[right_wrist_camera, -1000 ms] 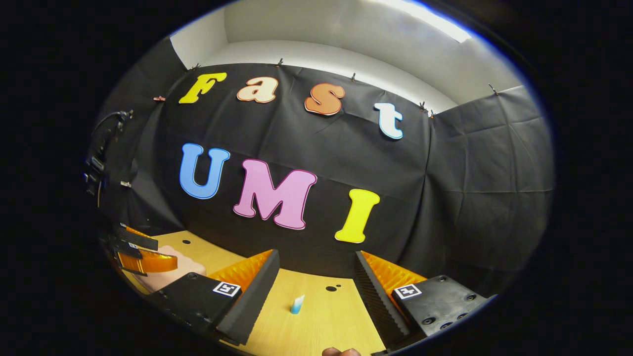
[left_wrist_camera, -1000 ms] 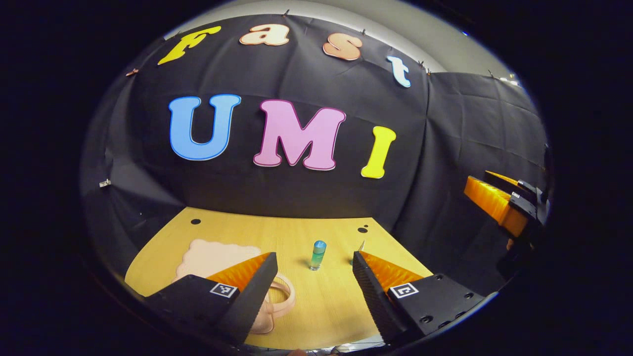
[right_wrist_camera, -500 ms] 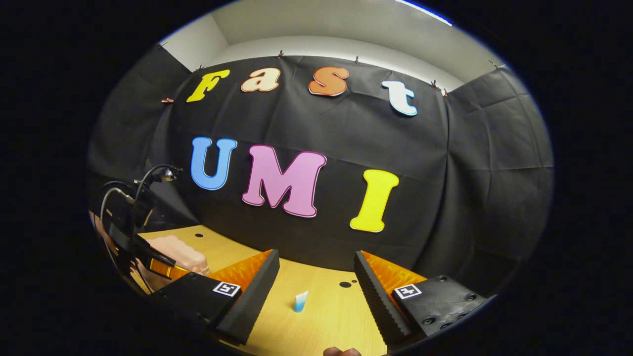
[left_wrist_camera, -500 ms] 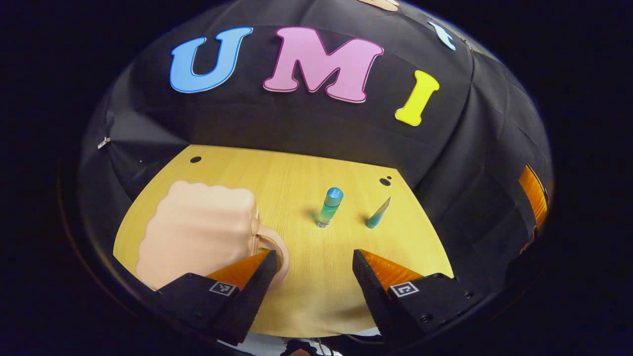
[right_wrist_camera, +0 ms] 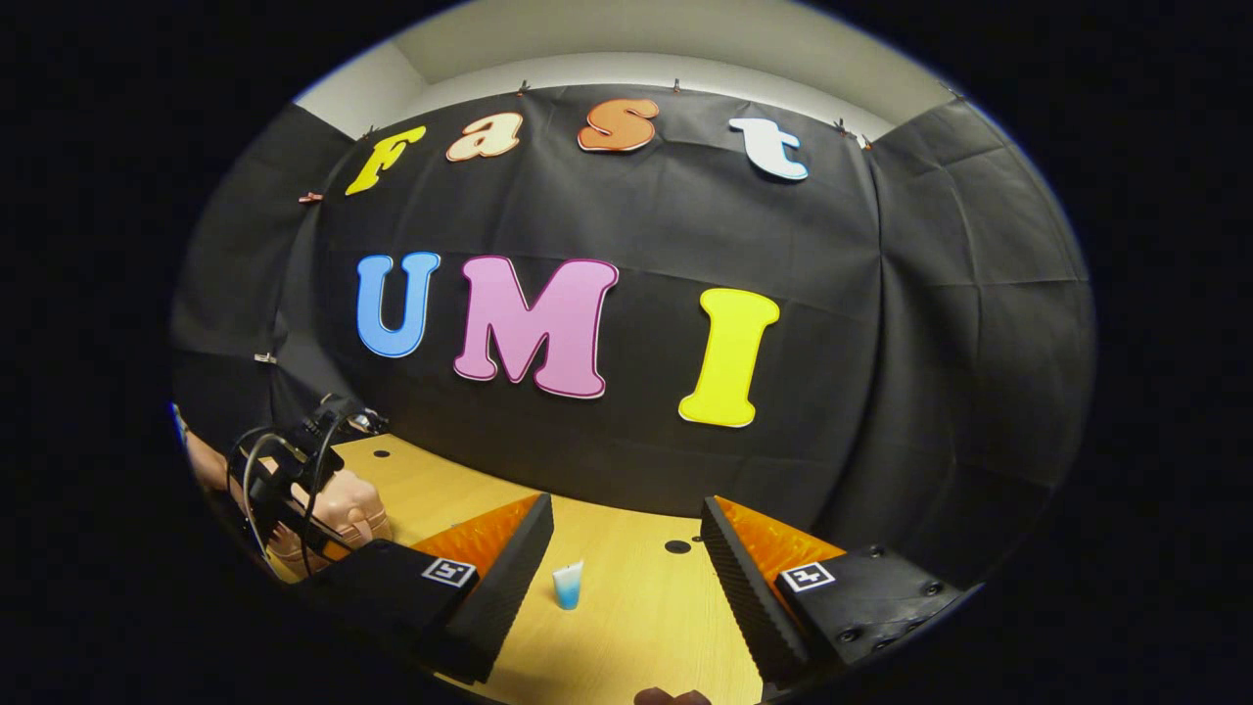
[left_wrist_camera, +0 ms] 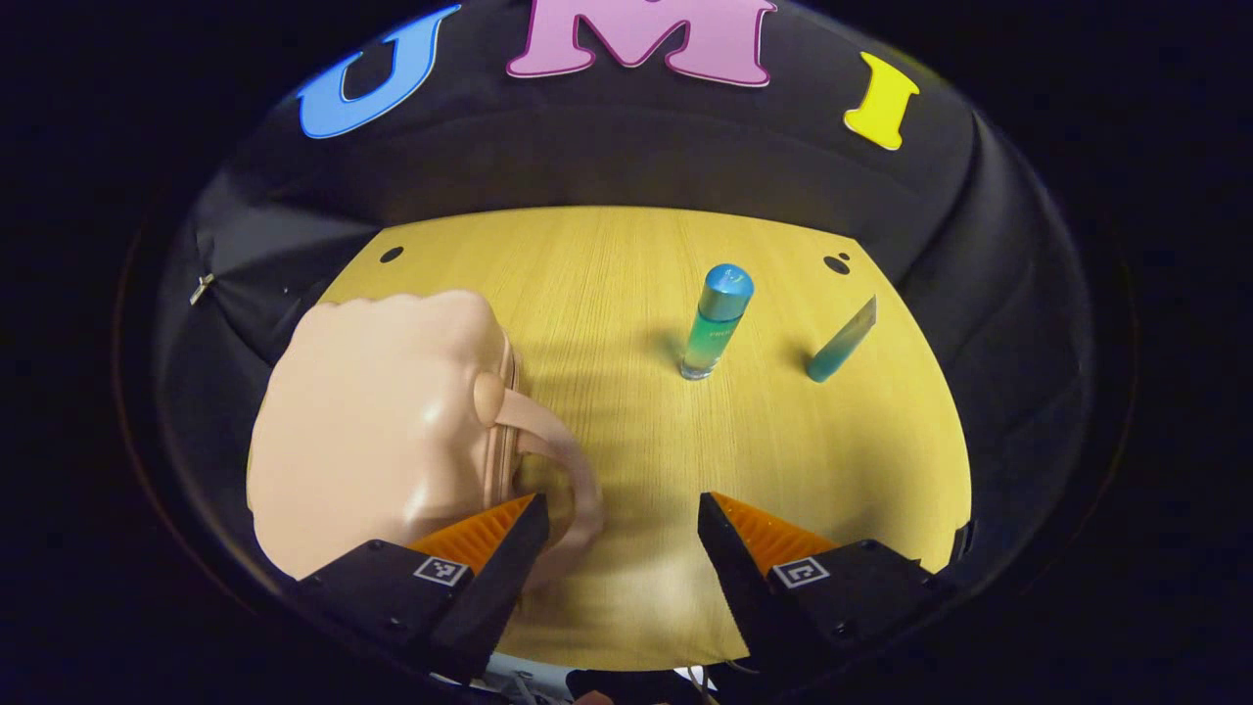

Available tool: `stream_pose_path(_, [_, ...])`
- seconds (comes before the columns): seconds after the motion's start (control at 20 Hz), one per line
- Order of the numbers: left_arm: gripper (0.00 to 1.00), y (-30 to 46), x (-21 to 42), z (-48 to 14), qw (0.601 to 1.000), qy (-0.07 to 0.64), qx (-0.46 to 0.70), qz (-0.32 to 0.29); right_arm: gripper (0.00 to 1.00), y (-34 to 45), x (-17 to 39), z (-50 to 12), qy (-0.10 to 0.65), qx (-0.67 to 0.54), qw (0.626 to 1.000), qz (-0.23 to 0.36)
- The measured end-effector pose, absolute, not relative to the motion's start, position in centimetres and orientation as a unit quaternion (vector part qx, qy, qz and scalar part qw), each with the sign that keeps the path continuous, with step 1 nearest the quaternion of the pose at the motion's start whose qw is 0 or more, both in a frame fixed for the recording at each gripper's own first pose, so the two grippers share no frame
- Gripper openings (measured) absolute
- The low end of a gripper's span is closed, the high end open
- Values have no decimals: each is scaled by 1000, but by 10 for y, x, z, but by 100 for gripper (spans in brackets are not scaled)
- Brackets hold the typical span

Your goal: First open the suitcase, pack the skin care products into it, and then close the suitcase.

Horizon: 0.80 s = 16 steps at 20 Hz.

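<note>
Resting closed on the wooden table (left_wrist_camera: pixel 607 294), the pink suitcase (left_wrist_camera: pixel 377 421) is seen with its handle (left_wrist_camera: pixel 558 470) just beside the left gripper (left_wrist_camera: pixel 619 534), whose jaws are spread wide and hold nothing. Right of the suitcase, a blue-capped bottle (left_wrist_camera: pixel 715 323) stands upright; a tube (left_wrist_camera: pixel 840 341) stands beyond it. The right gripper (right_wrist_camera: pixel 626 563) is likewise wide and empty.

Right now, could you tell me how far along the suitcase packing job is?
Nothing looks done yet: the pink suitcase lies shut on the wooden table. In hand: the left tool is open and hovers by the suitcase handle, touching nothing. Left: opening the case, packing the upright blue bottle and the small tube, then closing it. The right tool hangs open, holding nothing.
</note>
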<state>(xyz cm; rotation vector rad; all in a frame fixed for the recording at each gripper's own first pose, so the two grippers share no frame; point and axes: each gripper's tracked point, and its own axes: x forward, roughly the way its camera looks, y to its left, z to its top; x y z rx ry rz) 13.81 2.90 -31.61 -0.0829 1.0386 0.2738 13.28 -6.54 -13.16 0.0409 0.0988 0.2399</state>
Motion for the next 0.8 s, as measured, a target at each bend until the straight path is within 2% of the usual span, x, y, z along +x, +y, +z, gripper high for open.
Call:
stream_pose_path(0.25, [95, 43, 142, -342, 839, 521, -33, 153, 96, -79, 137, -146, 71, 16, 993, 98])
stream_pose_path(0.65, [95, 50, 152, -367, 827, 548, -11, 125, 96, -76, 136, -148, 91, 8, 994, 57])
stream_pose_path(0.7, [91, 51, 153, -369, 827, 548, -9, 125, 96, -72, 136, -148, 93, 10, 994, 55])
stream_pose_path(0.75, [80, 51, 154, -371, 827, 549, -9, 124, 96, -69, 136, -146, 94, 10, 994, 53])
stream_pose_path(0.8, [76, 52, 153, -374, 825, 552, -10, 120, 96, -66, 136, -145, 94, 6, 994, 52])
